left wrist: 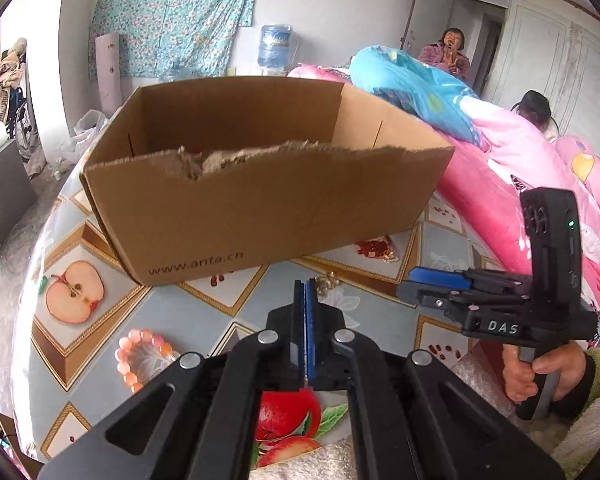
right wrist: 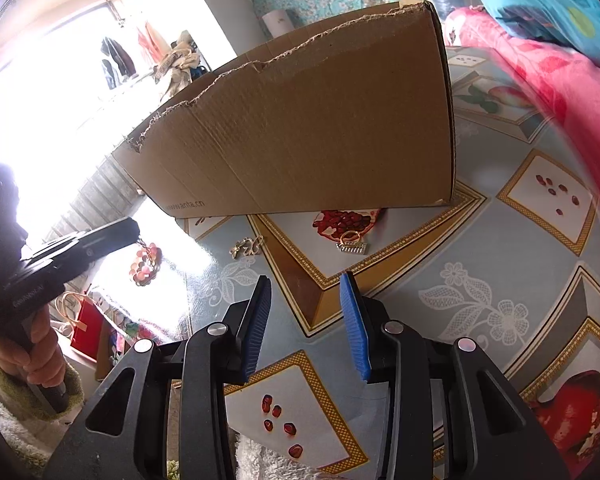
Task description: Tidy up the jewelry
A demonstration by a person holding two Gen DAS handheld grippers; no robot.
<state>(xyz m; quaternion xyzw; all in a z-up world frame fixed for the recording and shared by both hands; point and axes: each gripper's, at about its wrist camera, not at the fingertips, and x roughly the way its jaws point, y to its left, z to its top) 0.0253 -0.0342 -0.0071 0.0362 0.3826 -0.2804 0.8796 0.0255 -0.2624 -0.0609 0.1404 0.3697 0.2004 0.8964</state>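
An open cardboard box (left wrist: 260, 188) stands on the fruit-patterned tablecloth (left wrist: 228, 300); it also shows in the right wrist view (right wrist: 320, 128). My left gripper (left wrist: 305, 286) is shut with nothing seen between its pads, just short of a gold brooch (left wrist: 327, 282). A pink bead bracelet (left wrist: 140, 360) lies to its left. My right gripper (right wrist: 306, 280) is open and empty, above the cloth. Ahead of it lie a gold ring (right wrist: 350, 236), a silver comb-like clip (right wrist: 353, 248) and the gold brooch (right wrist: 247, 246). The bracelet (right wrist: 145, 264) lies under the left gripper (right wrist: 134, 226).
A pink and blue quilt (left wrist: 500, 140) is piled on the table's right side. A red bag (right wrist: 86, 330) stands on the floor at left. Two people (left wrist: 450, 54) are at the back right. A water bottle (left wrist: 275, 46) stands by the far wall.
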